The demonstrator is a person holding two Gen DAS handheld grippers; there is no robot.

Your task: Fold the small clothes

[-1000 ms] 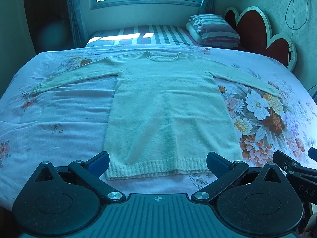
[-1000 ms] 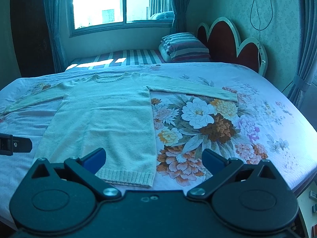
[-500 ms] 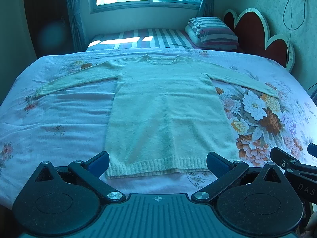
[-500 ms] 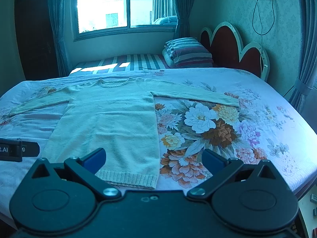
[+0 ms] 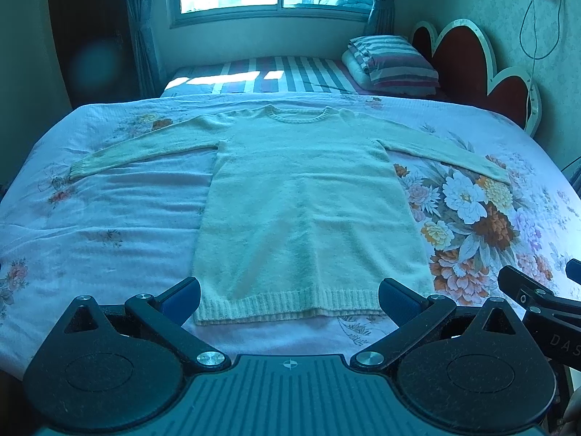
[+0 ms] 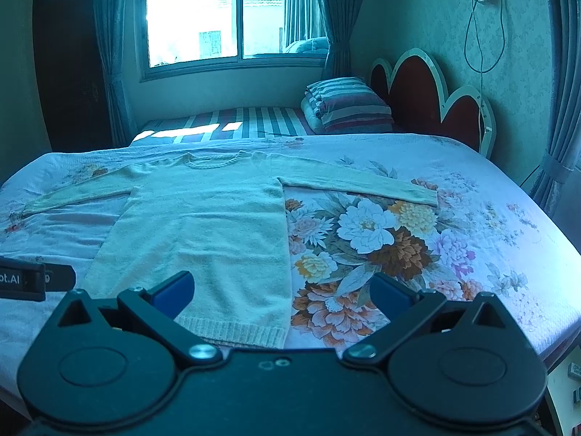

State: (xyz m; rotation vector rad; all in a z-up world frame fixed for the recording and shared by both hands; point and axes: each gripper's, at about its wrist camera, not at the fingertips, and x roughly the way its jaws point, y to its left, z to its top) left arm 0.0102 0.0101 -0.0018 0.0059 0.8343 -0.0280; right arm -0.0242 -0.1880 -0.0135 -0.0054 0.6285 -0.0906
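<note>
A pale yellow long-sleeved knit sweater (image 5: 305, 210) lies flat on the bed, neck toward the window, both sleeves spread out sideways, ribbed hem nearest me. My left gripper (image 5: 289, 296) hovers open just in front of the hem, its blue-padded fingers spanning the hem's width and holding nothing. In the right wrist view the same sweater (image 6: 203, 232) sits left of centre. My right gripper (image 6: 281, 290) is open above the sweater's lower right corner and holds nothing.
The bed carries a lilac floral bedspread (image 5: 483, 225) with large flowers on the right. Folded striped bedding and a pillow (image 5: 392, 65) lie at the far end by the red scalloped headboard (image 5: 468, 65). The bed's right edge (image 6: 559, 341) drops off near my right gripper.
Both cameras have pulled back and tilted up a little, so the sweater sits lower in both views. Both grippers stay open; the sweater has not moved.
</note>
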